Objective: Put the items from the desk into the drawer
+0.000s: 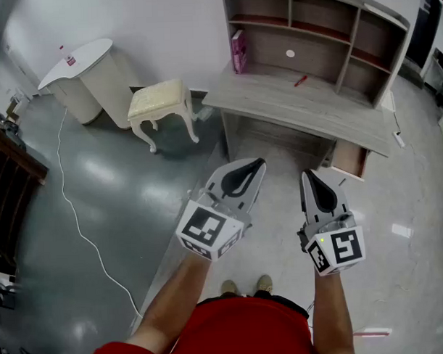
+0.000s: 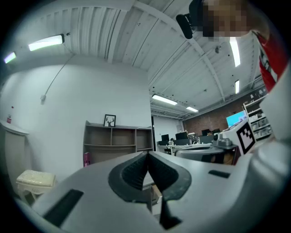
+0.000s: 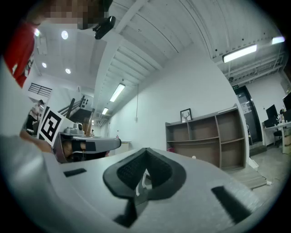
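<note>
Standing off from the desk, nothing picked yet.
Both closed and empty: left hand-held gripper, right hand-held gripper; next, reach the pen on the tabletop.

Premises: we list an open-plan office-workshop hall with a staged furniture corner. Evidence we record:
- polished grey floor;
- ribbed industrial ceiling with strip lights;
- brick back wall and computer monitors, right of centre in the left gripper view;
- wooden desk with shelf hutch, cream stool and white rounded table, across the top of the head view.
</note>
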`<action>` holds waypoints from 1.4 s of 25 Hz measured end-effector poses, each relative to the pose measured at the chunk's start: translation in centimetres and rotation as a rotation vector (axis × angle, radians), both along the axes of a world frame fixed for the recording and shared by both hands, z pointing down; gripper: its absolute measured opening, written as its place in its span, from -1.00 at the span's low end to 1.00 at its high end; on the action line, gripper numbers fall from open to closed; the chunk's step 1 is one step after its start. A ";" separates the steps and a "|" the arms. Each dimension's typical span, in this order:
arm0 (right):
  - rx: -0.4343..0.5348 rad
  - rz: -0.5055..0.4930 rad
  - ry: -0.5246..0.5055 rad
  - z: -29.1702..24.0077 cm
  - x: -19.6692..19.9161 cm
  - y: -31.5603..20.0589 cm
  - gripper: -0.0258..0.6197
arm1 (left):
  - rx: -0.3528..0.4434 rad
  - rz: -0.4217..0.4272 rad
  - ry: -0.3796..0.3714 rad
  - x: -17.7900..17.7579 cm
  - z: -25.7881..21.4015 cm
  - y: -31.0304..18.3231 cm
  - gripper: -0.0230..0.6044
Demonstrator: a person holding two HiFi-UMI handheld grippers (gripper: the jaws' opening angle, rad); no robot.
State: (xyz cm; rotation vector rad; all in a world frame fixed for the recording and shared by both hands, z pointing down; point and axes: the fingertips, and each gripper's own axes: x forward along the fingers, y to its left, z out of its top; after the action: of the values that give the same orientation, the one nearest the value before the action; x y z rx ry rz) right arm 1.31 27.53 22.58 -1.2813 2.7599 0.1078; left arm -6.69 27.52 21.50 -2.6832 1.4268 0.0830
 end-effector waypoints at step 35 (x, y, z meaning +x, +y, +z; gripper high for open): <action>-0.053 0.121 0.063 3.8 -0.6 -23.8 -0.91 | 0.062 -0.076 -0.001 -3.3 2.0 -25.4 -0.90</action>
State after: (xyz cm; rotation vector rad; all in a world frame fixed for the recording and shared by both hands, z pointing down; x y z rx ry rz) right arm 0.75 3.75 26.34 -1.4837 2.7527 0.0862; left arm -9.95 2.09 23.48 -2.5766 1.4983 0.1185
